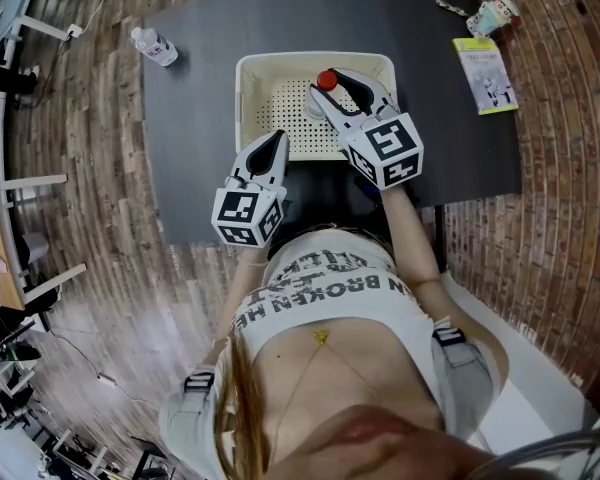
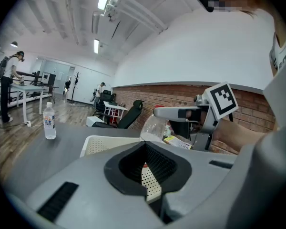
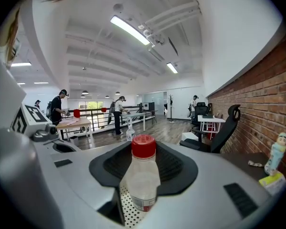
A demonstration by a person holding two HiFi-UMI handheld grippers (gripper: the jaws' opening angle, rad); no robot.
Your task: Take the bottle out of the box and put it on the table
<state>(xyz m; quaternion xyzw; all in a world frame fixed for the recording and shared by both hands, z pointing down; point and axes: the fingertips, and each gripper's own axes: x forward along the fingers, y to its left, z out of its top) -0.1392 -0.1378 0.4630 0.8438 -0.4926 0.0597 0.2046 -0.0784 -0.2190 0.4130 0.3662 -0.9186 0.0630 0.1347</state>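
Bottle [image 3: 142, 175], red-capped, stands upright, clamped between the pads of my right tool [image 1: 342, 93], over the box [image 1: 252, 76] beneath it. My left tool [image 1: 270, 153], jaws together, holds nothing. Lift-out looks in hand; next I clear the rim toward bare table [image 1: 195, 118].

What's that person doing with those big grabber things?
A person holds a gripper in each hand. The right gripper has its fingers closed on a red-capped bottle, just above the white box. The left gripper is shut and empty by the box's near edge. The bottle isn't on the table yet.
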